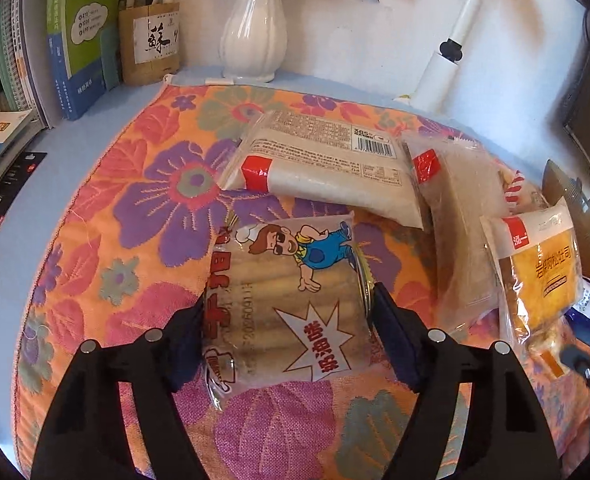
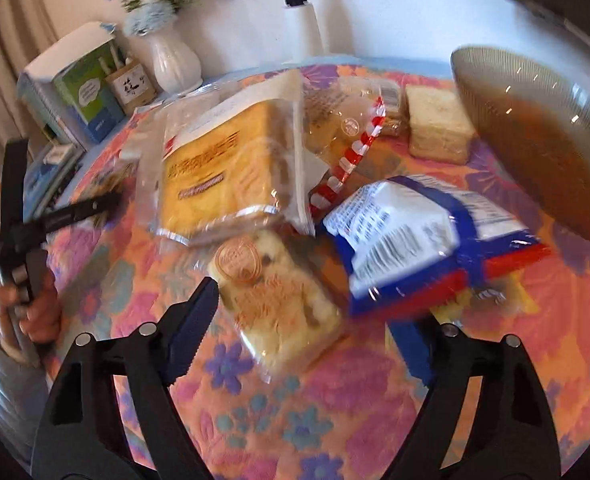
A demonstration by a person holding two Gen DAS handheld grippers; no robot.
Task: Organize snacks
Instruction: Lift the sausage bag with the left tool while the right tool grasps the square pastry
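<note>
My left gripper (image 1: 289, 312) is shut on a cartoon-printed biscuit pack (image 1: 283, 300), its fingers on both sides of it, over the floral cloth (image 1: 127, 208). Behind lie a white rice-cake pack (image 1: 327, 164), a clear bread pack (image 1: 463, 216) and a yellow toast pack (image 1: 535, 268). My right gripper (image 2: 311, 320) is open, its fingers on either side of a clear cake pack (image 2: 279, 300). A blue and red chip bag (image 2: 423, 240), the yellow toast pack (image 2: 227, 168) and a sandwich (image 2: 439, 124) lie beyond. The left gripper (image 2: 55, 216) shows at the left.
A brown ribbed glass bowl (image 2: 543, 140) stands at the right. A white vase (image 1: 255, 32), a wooden pen holder (image 1: 151, 44), books (image 1: 75, 40) and a white lamp arm (image 1: 451, 48) line the back wall.
</note>
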